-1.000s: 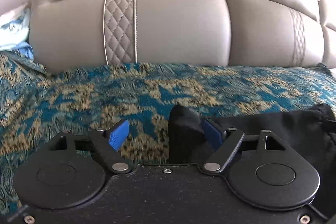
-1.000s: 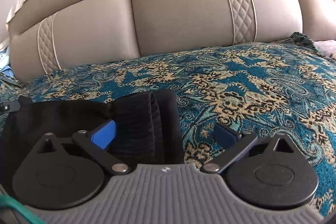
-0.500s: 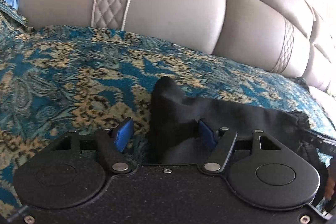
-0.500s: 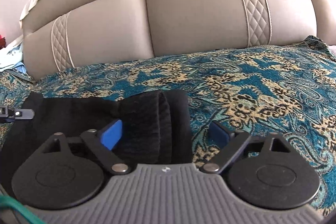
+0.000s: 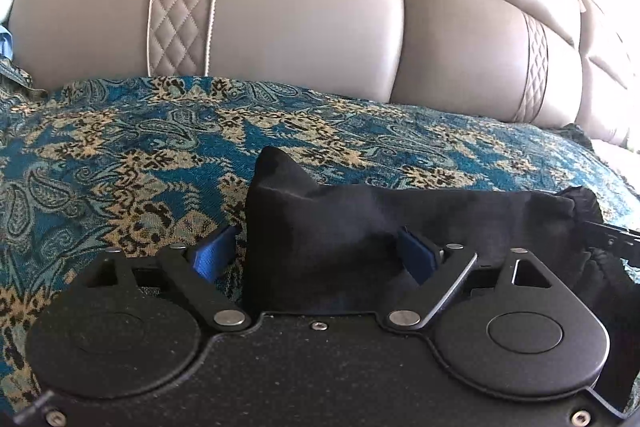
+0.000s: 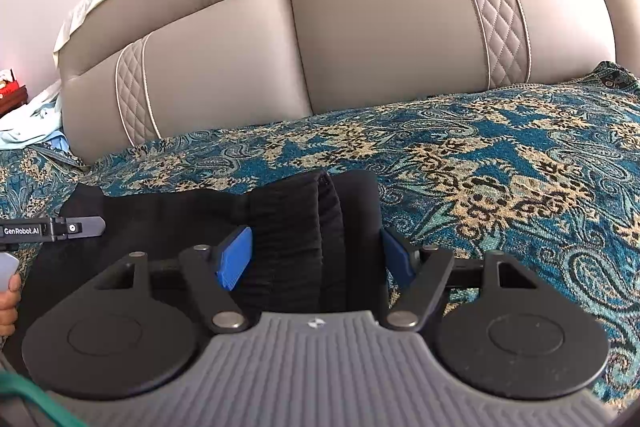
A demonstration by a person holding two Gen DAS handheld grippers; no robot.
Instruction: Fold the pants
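Right tongs [image 6: 316,259] closing around black pants [image 6: 296,227] (waistband end).

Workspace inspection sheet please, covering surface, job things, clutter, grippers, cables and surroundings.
Surface: teal paisley bedspread.
Job's things: black pants, bunched, lying across the bedspread.
Clutter: pale blue cloth at the far left edge.
Grippers: left gripper has a pants corner between its jaws; right gripper straddles the ribbed end, jaws closing.
Cables: green cord by the right gripper.
Surroundings: padded beige headboard.
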